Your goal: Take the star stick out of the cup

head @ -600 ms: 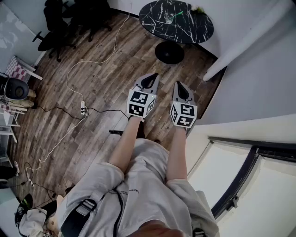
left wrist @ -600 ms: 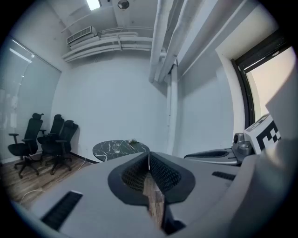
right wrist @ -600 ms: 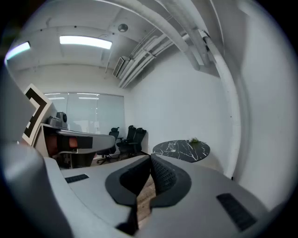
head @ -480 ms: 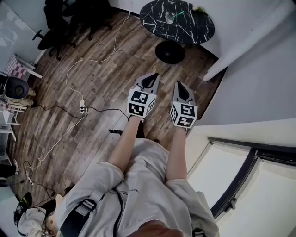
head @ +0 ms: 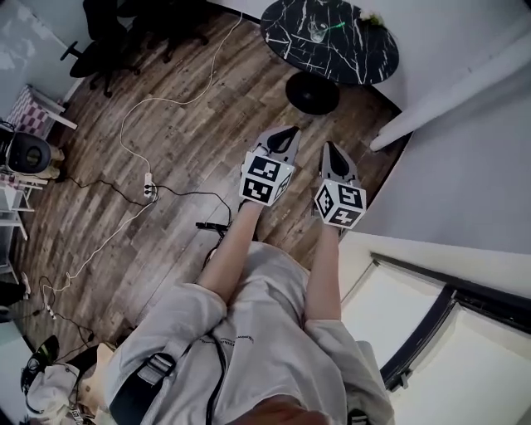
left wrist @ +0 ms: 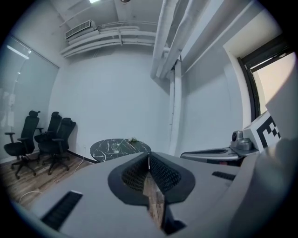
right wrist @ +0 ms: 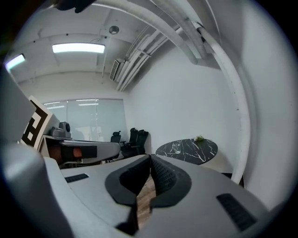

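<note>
Grey shirt [head: 265, 332] fills the near edge of the head view, and two bare forearms [head: 232, 249] reach out over the wood floor [head: 166, 141]. Left gripper [head: 289, 133] and right gripper [head: 331, 149] sit side by side, near each other but not touching, both tipped slightly down toward the far desk. Left gripper view: jaws pressed together at the tips, nothing between them. Right gripper view: same, jaws closed tip to tip, empty. A power strip [head: 149, 197] with cables lies on the floor to the left. Farther out is a round black marble desk [head: 357, 58] on a single black foot. A clear cup [head: 316, 31] stands on the desk, well apart from both grippers. The green star stick [head: 333, 26] leans out of the cup to the right; its star end is too small to make out. Small green plant [head: 371, 17] at the desk's far edge. Black office chairs [head: 108, 33] far left.
</note>
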